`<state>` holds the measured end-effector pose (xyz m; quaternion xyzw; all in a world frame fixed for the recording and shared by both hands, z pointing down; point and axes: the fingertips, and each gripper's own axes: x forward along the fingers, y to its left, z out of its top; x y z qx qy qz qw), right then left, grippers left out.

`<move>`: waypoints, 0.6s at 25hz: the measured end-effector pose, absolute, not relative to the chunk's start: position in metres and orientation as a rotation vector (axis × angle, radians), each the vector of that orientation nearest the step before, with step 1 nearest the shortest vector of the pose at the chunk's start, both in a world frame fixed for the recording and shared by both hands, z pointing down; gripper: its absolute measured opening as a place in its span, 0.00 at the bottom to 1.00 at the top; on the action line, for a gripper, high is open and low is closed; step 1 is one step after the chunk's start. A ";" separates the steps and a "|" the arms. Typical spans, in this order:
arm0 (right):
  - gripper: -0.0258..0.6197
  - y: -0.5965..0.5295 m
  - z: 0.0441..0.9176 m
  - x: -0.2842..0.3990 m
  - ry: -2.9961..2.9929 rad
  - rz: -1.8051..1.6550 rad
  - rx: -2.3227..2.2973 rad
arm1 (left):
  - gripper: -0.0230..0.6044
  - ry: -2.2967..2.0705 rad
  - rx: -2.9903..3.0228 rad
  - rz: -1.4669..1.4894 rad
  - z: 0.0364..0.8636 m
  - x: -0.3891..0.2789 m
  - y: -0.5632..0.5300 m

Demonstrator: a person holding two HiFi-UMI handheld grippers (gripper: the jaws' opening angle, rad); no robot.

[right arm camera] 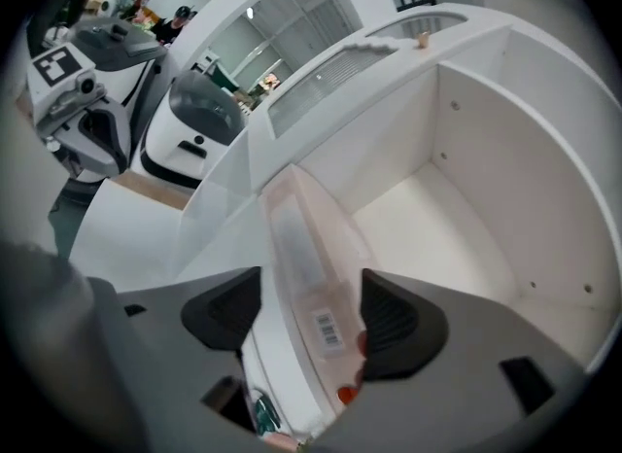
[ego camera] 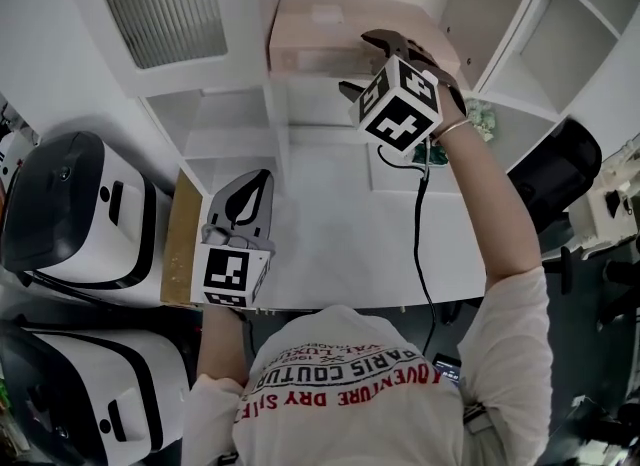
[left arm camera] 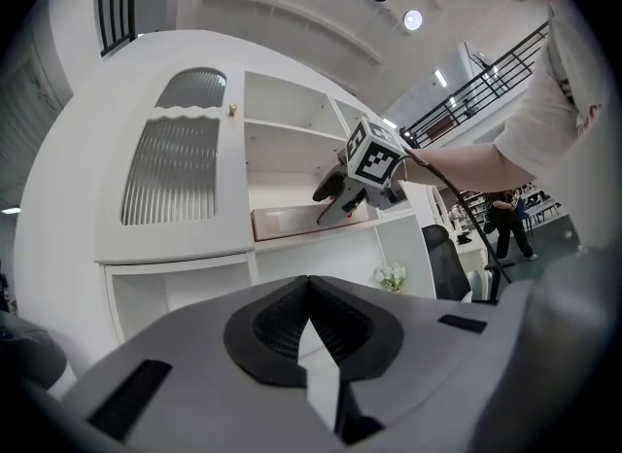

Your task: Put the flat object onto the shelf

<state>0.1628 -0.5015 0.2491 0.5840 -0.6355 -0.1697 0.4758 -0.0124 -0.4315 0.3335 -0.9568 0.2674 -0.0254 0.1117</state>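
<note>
The flat object is a long pale pink box (ego camera: 310,36) with a barcode label. It lies on an upper shelf (ego camera: 300,76) of the white cabinet. My right gripper (ego camera: 372,64) is at the box's right end, jaws wide apart. In the right gripper view the box (right arm camera: 301,237) runs between the two pads; a gap shows at the left pad (right arm camera: 225,310), and the right gripper (right arm camera: 306,310) is open. The left gripper view shows the same box (left arm camera: 287,220) with the right gripper (left arm camera: 335,200) at its end. My left gripper (ego camera: 247,204) hovers low over the white counter, shut and empty.
Two white and black helmet-shaped machines (ego camera: 75,214) (ego camera: 85,394) stand at the left. A small green plant (ego camera: 482,117) sits on a lower shelf at the right, beside a black chair (ego camera: 555,169). A ribbed cabinet door (ego camera: 165,4) is upper left. A cable (ego camera: 420,244) hangs from the right gripper.
</note>
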 end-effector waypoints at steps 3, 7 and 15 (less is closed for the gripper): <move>0.33 -0.481 0.238 0.160 -1.549 -0.434 1.581 | 0.06 0.755 -2.821 -0.087 0.336 -0.015 -0.424; 0.13 -0.455 0.240 0.161 -1.514 -0.440 1.716 | 0.06 0.728 -2.834 -0.073 0.335 -0.020 -0.415; 0.08 -0.399 0.264 0.151 -1.654 -0.420 1.980 | 0.06 0.703 -2.864 -0.082 0.342 -0.027 -0.403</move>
